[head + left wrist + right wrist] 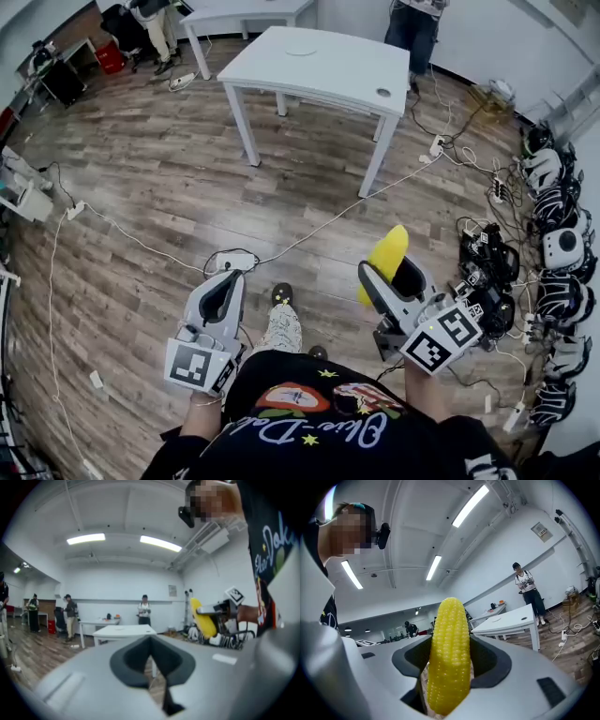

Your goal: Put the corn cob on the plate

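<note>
Clearly, the right gripper (pixel 394 279) is clamped on the corn cob (pixel 449 658) at mid-length, holding it upright. It looks light, stiff and knobbly, so slipping seems unlikely. The left gripper (pixel 228 283) is closed and empty.

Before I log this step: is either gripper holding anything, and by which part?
The right gripper holds the corn cob by its lower half; the upper end sticks out past the fingers. The left gripper is shut and empty.
</note>
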{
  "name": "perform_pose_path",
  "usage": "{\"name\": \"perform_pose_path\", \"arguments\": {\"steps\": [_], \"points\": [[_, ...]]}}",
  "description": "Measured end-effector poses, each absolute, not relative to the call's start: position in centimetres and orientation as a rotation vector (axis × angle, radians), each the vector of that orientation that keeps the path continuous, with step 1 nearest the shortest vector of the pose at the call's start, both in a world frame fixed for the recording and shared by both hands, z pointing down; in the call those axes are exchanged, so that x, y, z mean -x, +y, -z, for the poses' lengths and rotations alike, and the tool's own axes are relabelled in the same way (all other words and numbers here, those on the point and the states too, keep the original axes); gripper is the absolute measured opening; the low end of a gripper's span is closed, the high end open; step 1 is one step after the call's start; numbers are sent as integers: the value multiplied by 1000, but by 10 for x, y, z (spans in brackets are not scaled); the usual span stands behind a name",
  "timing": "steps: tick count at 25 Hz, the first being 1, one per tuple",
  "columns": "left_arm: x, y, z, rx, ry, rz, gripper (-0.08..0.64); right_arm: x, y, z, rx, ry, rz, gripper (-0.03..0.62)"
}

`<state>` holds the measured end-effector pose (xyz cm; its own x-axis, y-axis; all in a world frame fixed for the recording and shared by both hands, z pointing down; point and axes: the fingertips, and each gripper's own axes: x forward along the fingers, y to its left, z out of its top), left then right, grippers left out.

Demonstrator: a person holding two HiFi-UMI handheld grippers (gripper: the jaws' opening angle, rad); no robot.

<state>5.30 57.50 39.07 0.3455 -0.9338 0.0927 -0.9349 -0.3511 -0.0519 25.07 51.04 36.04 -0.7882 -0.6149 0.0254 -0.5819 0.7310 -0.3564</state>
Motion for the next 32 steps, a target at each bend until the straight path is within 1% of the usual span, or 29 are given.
{"name": "perform_pose_path", "arguments": {"steps": [9, 16, 21, 27, 32], "points": [[-6, 434, -382, -2661, -1733, -111, -14, -200, 388, -346, 1032, 2817, 470, 241], [60, 339, -371, -2685, -1733, -153, -14, -141, 291, -341, 1079, 2789, 468, 241], [100, 284, -390, -2649, -1730, -167, -14, -108, 238, -354, 1095, 2788, 525, 241], [106, 202, -409, -2622, -1694, -186, -14, -102, 154, -371, 1112, 2794, 576, 241], [101, 103, -387, -2666, -1732, -161, -14, -101, 47, -358, 1076, 2783, 505, 241]]}}
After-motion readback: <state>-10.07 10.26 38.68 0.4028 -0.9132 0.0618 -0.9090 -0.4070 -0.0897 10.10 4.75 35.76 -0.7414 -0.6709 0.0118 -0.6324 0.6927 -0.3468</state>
